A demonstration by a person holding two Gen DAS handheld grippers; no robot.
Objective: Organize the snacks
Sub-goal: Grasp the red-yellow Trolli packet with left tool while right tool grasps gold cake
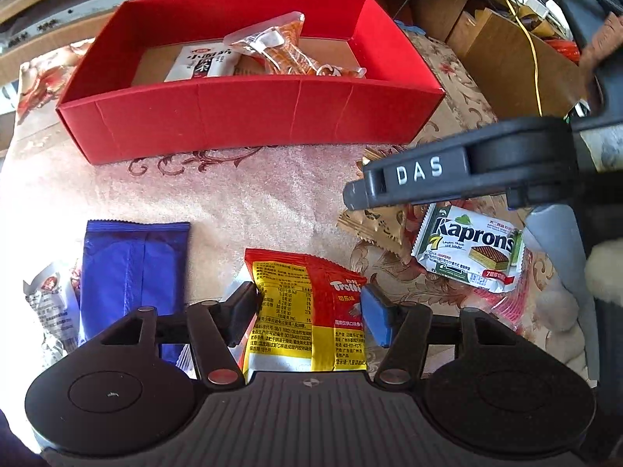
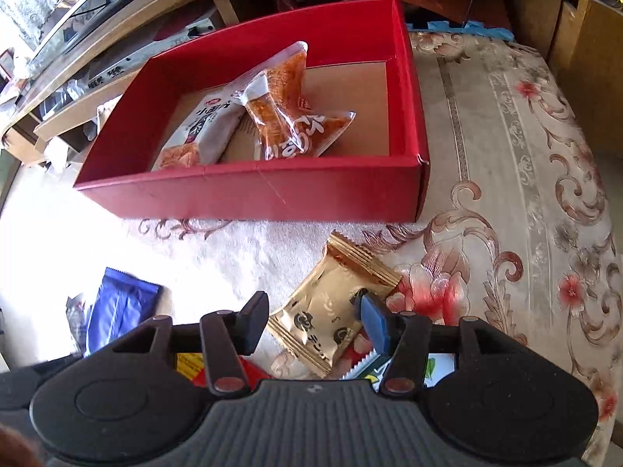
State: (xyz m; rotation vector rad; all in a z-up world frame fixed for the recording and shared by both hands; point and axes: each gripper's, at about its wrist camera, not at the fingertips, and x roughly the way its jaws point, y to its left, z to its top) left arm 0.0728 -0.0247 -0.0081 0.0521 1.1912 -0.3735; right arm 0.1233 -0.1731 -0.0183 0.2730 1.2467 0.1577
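A red and yellow Trolli packet sits between the fingers of my left gripper, and both pads press on its side edges. My right gripper hovers open over a gold packet lying tilted on the cloth, its pads beside the packet's edges. The left wrist view shows the right gripper's finger from the side, just above that gold packet. Behind stands the red box, holding a white packet and clear orange packets.
A green and white Kaprons wafer pack lies right of the Trolli packet. A blue packet and a silvery packet lie at the left. Floral cloth covers the table. Cardboard boxes and cables stand behind right.
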